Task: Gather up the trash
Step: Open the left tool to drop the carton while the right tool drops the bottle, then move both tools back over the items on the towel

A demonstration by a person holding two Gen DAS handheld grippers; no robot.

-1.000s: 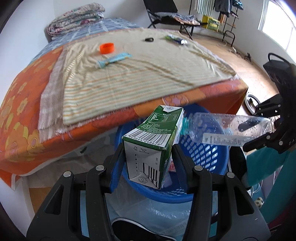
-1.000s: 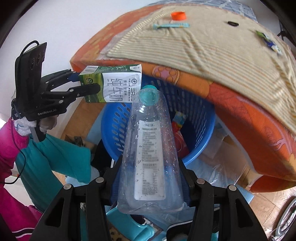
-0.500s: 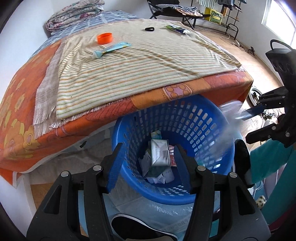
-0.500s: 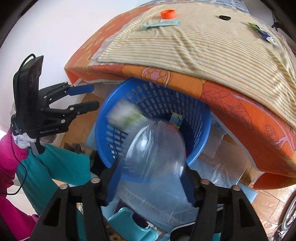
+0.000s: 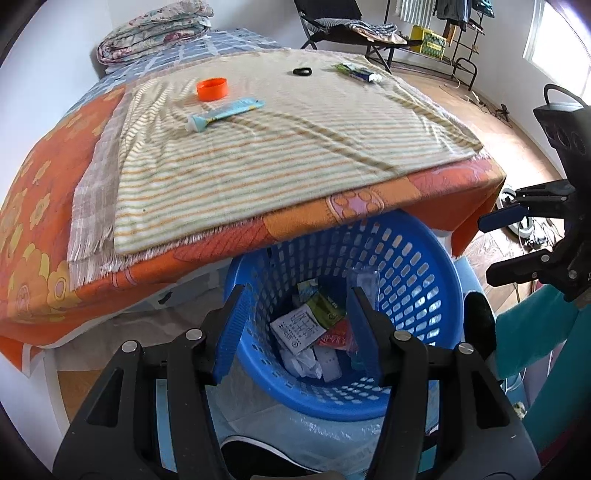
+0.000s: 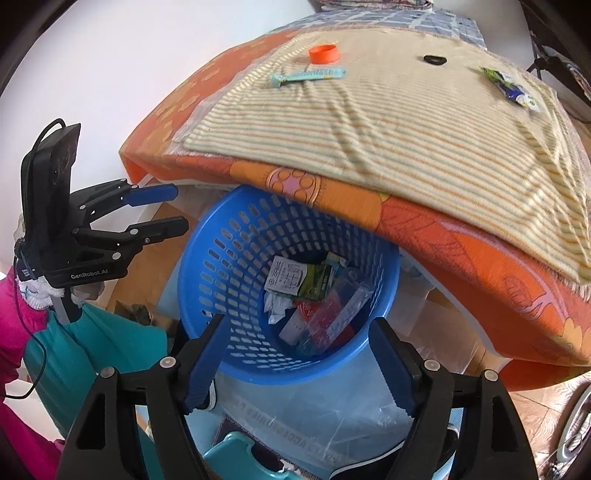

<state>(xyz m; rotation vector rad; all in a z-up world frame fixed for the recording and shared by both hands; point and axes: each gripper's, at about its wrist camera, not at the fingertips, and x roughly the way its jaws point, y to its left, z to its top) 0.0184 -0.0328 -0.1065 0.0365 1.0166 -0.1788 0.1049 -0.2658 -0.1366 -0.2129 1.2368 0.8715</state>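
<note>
A blue slotted basket [image 5: 424, 280] [image 6: 221, 258] stands on the floor under the bed's edge. In it lie a green-and-white milk carton [image 5: 310, 325] [image 6: 295, 278], a clear plastic bottle [image 6: 340, 314] and other scraps. My left gripper [image 5: 295, 295] hangs open over the basket and holds nothing; in the right wrist view it [image 6: 179, 208] is at the left. My right gripper [image 6: 297, 323] is above the basket's near rim with its jaws opening and nothing between them. On the striped blanket lie an orange cap [image 5: 211, 88], a light blue tube [image 5: 225, 112], a black ring [image 5: 302, 71] and a wrapper [image 5: 356, 72].
The bed [image 5: 37, 229] with its orange flowered cover overhangs the basket's far side. A folded quilt [image 5: 155, 26] lies at the bed's far end. A chair [image 5: 332, 22] and a clothes rack [image 5: 454, 33] stand on the wooden floor beyond. Clear plastic sheeting [image 6: 332, 417] lies under the basket.
One second ago the left gripper held the milk carton and the right held the bottle above the basket. Both have let go; carton and bottle now lie inside. The right jaws stand wider.
</note>
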